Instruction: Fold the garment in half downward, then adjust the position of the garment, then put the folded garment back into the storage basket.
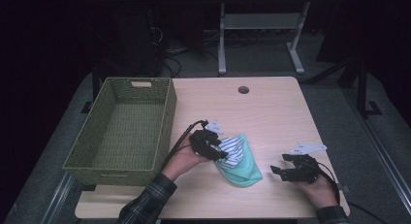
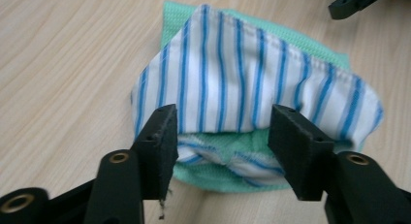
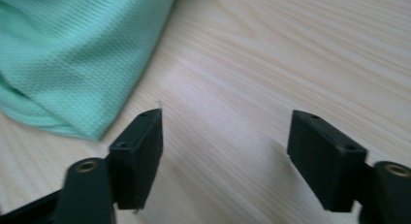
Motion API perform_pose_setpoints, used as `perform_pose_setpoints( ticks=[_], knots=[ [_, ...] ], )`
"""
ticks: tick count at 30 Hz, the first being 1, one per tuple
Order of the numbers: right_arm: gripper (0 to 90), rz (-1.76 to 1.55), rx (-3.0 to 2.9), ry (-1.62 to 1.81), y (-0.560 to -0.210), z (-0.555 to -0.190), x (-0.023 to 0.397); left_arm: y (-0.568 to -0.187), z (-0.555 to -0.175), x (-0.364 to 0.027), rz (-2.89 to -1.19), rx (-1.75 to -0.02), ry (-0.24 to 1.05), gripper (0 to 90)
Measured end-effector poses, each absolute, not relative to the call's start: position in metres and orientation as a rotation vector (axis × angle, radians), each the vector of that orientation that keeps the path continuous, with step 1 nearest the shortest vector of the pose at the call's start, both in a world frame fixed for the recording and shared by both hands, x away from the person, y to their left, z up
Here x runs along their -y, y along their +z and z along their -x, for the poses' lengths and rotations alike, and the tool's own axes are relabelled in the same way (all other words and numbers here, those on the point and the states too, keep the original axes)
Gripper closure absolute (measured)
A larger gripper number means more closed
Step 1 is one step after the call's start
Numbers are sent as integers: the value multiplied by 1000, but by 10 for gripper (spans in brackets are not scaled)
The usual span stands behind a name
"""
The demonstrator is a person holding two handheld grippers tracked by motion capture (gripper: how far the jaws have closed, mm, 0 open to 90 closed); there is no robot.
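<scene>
Basket [image 1: 121,132] far left, well apart. L gripper [image 1: 216,149] at the cloth [image 1: 240,161]: jaws wide, folded striped edge between them, pads not pressing. Cloth mid-table, long axis running from L gripper toward the near edge. R gripper [image 1: 283,164] beside it, jaws wide, empty. L is nearer.

Blue-striped white cloth [image 2: 252,83] on mint-green cloth [image 3: 72,54]; olive basket [image 1: 97,158].
</scene>
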State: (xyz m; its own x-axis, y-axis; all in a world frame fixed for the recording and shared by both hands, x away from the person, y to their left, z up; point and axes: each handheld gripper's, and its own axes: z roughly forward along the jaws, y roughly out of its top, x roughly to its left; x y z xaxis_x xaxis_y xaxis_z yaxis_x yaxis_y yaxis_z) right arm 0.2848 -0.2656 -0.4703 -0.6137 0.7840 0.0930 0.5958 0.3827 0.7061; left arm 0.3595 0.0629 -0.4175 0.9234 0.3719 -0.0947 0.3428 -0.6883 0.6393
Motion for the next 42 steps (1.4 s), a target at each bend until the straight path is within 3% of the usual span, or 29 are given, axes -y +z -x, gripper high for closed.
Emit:
perform_pose_setpoints(
  ticks=[8, 14, 30, 37, 42],
  knots=[
    [201, -1261, -2361, 1026, -476, -287, 275, -430, -348, -44, -2464, -426, 0, 277],
    [150, -1219, -2348, 994, -479, -285, 271, -440, -340, -33, -2537, -389, 49, 191],
    [125, -1211, -2319, 1012, -482, -285, 270, -454, -336, -27, -2573, -429, 43, 171],
    [129, -1230, -2304, 1004, -482, -286, 270, -451, -333, -24, -2588, -454, 47, 248],
    [129, -1234, -2301, 1003, -482, -286, 270, -447, -333, -26, -2600, -397, 19, 483]
  ],
)
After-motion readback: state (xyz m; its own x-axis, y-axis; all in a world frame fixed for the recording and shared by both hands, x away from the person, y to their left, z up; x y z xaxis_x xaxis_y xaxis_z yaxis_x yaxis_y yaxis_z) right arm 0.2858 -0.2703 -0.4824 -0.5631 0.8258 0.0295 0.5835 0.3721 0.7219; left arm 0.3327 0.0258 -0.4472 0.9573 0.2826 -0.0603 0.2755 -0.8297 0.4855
